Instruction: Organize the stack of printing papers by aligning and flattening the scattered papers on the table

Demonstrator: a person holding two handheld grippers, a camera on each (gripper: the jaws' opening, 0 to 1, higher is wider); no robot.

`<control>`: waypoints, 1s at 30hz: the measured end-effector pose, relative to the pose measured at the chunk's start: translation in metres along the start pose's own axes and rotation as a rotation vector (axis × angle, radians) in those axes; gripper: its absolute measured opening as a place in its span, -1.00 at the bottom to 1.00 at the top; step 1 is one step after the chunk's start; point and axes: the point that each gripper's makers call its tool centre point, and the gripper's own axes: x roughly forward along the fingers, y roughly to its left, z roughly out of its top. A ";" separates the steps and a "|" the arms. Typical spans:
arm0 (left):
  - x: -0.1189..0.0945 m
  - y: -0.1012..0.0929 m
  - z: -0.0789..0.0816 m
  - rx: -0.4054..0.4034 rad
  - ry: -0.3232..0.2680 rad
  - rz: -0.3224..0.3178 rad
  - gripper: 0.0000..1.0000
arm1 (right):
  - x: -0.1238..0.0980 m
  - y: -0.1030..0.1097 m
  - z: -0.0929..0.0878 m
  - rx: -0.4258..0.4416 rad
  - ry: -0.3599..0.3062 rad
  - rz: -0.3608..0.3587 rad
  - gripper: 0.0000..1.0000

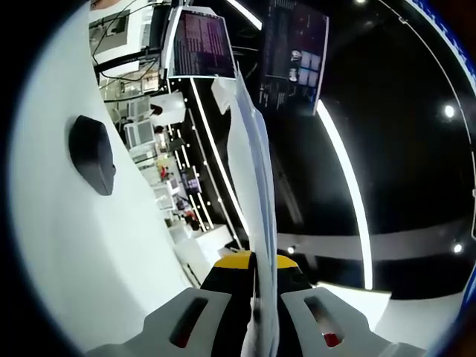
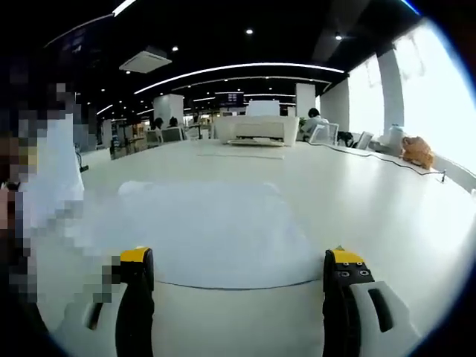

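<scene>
In the left gripper view the camera is rolled hard, so the white tabletop (image 1: 67, 245) stands as a wall on the left and the dark ceiling with its light strips fills the right. The left tongs (image 1: 264, 316) are clenched on a sheaf of papers (image 1: 253, 186), seen edge-on. The sheaf rises from between the grey jaws and runs away from the camera along the line of the tongs, its far corner reaching toward a hanging monitor (image 1: 201, 44). A black mouse (image 1: 92, 155) lies on the tabletop, well apart from the sheaf. A second screen (image 1: 294, 52) hangs further right.

In the right gripper view the picture is level. The right tongs (image 2: 242, 279) stand released, the yellow-tipped jaws wide apart with nothing between them. Just beyond them a sheet (image 2: 216, 230) lies flat on the tabletop (image 2: 387, 193), its near edge between the jaws and its length running away toward a white printer (image 2: 256, 130) at the far end. An orange-brown object (image 2: 418, 151) sits far right by the windows. People sit in the distance.
</scene>
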 end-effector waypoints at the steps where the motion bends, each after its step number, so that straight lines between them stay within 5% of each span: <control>1: 0.000 0.000 0.000 0.001 0.000 -0.002 -0.88 | -0.001 0.000 0.002 -0.013 -0.008 0.003 0.80; 20: -0.002 -0.005 -0.002 -0.001 0.002 -0.010 -0.88 | -0.008 0.011 0.003 -0.024 -0.021 0.045 0.58; 30: 0.000 -0.003 -0.002 -0.003 0.007 -0.010 -0.88 | -0.002 0.011 0.001 -0.025 -0.017 0.060 0.26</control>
